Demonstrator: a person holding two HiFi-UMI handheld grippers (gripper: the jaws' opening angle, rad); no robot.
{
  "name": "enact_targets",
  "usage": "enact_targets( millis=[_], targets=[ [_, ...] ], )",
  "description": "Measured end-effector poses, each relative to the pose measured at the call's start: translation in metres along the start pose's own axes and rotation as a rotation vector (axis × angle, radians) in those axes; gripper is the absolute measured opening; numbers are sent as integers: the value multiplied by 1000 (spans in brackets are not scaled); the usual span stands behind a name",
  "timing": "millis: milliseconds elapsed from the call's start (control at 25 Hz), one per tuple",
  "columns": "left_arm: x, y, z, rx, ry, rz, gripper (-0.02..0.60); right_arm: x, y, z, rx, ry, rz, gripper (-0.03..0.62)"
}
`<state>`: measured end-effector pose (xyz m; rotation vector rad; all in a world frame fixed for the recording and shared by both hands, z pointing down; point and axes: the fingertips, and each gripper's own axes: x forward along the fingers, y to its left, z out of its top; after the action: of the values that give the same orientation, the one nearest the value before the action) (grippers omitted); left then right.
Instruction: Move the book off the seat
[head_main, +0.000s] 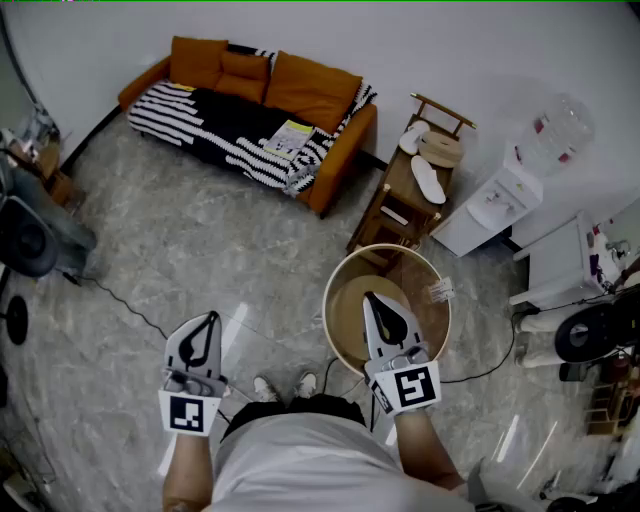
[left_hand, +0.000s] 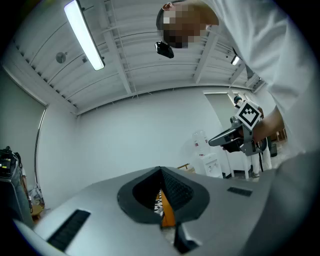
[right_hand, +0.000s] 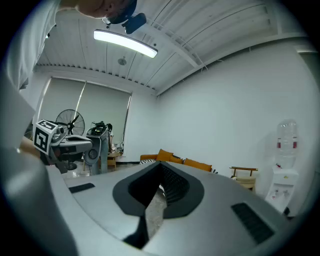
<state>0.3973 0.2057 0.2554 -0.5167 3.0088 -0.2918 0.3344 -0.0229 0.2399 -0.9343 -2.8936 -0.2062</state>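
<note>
The book (head_main: 289, 136), pale with a yellow-green cover, lies on the black-and-white striped blanket (head_main: 225, 122) over the seat of the orange sofa (head_main: 330, 160), far across the floor from me. My left gripper (head_main: 209, 319) is held low at the left, shut and empty, pointing toward the sofa. In the left gripper view its jaws (left_hand: 161, 172) meet, and a sliver of the orange sofa (left_hand: 168, 212) shows through the slit. My right gripper (head_main: 371, 299) is also shut and empty, hovering over a round tub. The right gripper view (right_hand: 161, 174) shows the sofa (right_hand: 175, 160) in the distance.
A round wooden tub (head_main: 340, 310) stands under the right gripper. A wooden rack (head_main: 400, 200) with slippers is beside the sofa, and a water dispenser (head_main: 505, 195) stands to its right. A fan (head_main: 30, 238) and a floor cable (head_main: 130, 308) are at the left. My feet (head_main: 285, 385) are between the grippers.
</note>
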Motion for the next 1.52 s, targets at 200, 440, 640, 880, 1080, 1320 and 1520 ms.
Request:
enact_targets(
  millis=[200, 440, 640, 880, 1080, 1320, 1520],
  targets=[
    [-5, 8, -12, -10, 20, -6, 17, 8, 12, -1, 31, -14, 24, 20],
    [-10, 30, -20, -30, 7, -12, 17, 22, 30, 6, 55, -23, 34, 20],
    [-11, 48, -31, -54, 10, -33, 17, 36, 48, 5, 35, -3, 19, 20],
    [-6, 60, -47, -68, 14, -67, 17, 49, 59, -13, 63, 31, -5, 20],
    [18, 81, -64, -66, 23, -71, 17, 93, 51, -24, 81, 35, 5, 20],
    [92, 106, -83, -61, 64, -69, 17, 186, 13, -37, 111, 49, 66, 20],
    [195, 128, -97, -65, 87, -89, 17, 275, -48, -34, 114, 42, 99, 20]
  ],
)
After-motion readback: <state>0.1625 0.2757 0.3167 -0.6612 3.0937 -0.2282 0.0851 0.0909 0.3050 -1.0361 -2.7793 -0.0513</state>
